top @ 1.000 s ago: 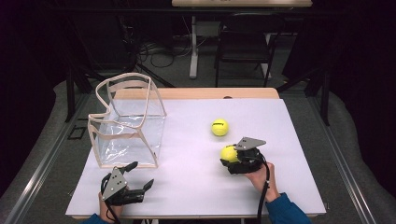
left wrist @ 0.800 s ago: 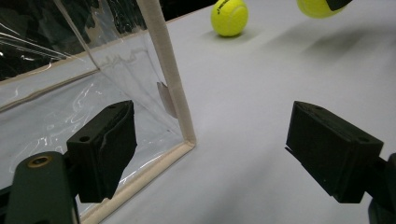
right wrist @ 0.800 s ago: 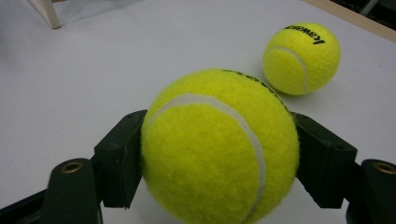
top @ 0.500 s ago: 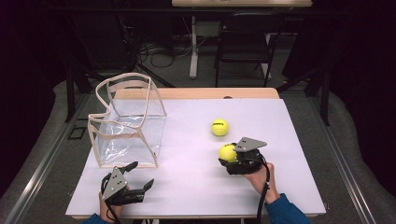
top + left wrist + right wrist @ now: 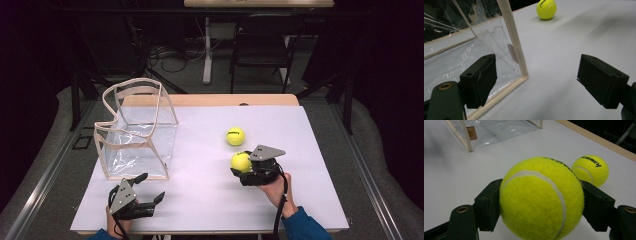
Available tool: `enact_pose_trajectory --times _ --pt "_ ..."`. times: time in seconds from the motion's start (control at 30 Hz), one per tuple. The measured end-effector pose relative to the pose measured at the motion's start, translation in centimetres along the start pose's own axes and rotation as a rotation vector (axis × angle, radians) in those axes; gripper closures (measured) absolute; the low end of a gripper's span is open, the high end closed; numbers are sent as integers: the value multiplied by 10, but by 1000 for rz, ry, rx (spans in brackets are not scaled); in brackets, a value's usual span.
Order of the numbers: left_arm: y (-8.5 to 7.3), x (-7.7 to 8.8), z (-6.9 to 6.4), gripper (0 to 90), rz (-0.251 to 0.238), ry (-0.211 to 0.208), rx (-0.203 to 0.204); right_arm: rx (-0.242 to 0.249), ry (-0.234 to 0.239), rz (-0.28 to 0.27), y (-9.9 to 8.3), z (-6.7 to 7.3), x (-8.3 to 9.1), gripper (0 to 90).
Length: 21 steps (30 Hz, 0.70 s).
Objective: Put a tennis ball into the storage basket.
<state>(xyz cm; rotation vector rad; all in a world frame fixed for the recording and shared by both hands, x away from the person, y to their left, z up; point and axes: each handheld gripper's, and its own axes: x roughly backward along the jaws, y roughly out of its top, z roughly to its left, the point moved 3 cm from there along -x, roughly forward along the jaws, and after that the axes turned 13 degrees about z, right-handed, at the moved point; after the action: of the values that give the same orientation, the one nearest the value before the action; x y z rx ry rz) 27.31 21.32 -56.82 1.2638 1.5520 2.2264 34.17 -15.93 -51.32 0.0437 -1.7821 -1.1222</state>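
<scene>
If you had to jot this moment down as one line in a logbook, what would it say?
right gripper: jaws shut on tennis ball | left gripper: jaws open, beside clear bag | second ball: loose on table

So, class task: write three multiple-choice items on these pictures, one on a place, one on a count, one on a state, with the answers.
1. Where does the clear bag stand?
A. table's left part
B. table's right part
C. on the floor

2. How many tennis balls are there?
A. one
B. two
C. three

3. The left hand-held gripper is:
A. shut on a ball
B. shut on the bag
C. open

Answers: A, the high view shows it left. B, the free ball and the held ball. C, its jaws stand apart, while the right hand-held gripper clamps a ball.
</scene>
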Motion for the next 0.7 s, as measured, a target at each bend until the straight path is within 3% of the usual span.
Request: enact_pose_trajectory --times 0.7 --pt "0 0 0 161 0 0 -3 21 22 -19 14 7 -4 255"
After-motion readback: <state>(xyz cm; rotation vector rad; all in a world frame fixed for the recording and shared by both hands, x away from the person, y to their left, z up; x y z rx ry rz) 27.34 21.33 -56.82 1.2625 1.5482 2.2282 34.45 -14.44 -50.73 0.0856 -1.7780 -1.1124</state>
